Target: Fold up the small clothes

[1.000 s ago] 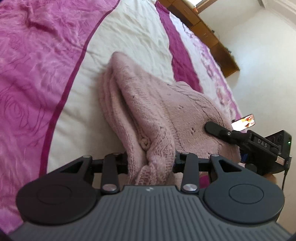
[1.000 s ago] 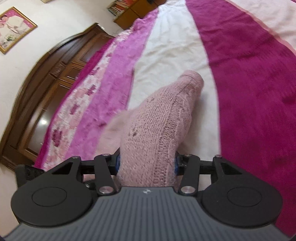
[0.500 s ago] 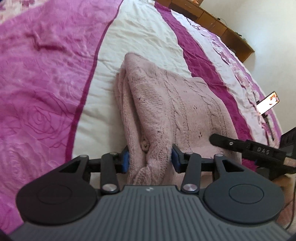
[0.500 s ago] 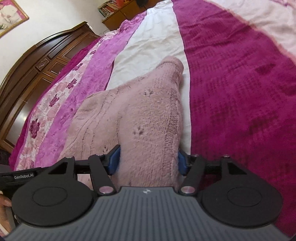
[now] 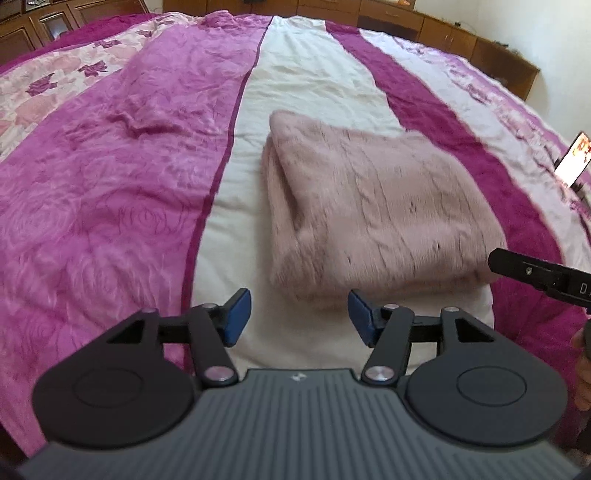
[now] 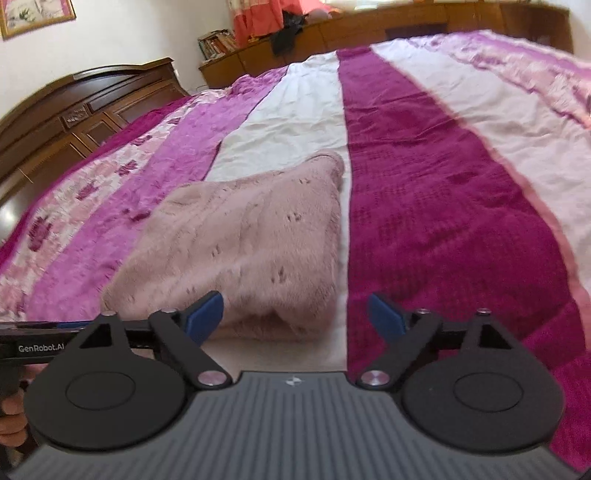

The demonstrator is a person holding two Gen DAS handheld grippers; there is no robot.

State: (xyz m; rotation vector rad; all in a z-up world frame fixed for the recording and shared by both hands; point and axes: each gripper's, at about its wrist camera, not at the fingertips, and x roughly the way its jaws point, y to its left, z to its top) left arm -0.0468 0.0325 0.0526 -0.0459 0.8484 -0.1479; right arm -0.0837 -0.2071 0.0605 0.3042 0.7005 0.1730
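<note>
Both tools, left (image 5: 299, 314) and right (image 6: 295, 314), gape empty; the sweater (image 5: 369, 210) at 12 o'clock may spring open, its folded knit being thick.

Wide bed covered by striped bedspread (image 5: 110, 192) in magenta, pale floral pink, cream and deep purple bands, lightly creased. Dark carved wooden headboard (image 6: 74, 110) ran along left in right wrist view. Low brown wooden cabinets (image 5: 461, 40) lined far edge of bed. Row of books (image 6: 216, 42) stood on cabinet top; orange-red cloth (image 6: 266, 18) hung above, dark item below it. Framed picture (image 6: 33, 14) hung on plain white wall (image 6: 147, 33). Small lit screen (image 5: 576, 158) sat at right bed edge. Daylight bright and even.
</note>
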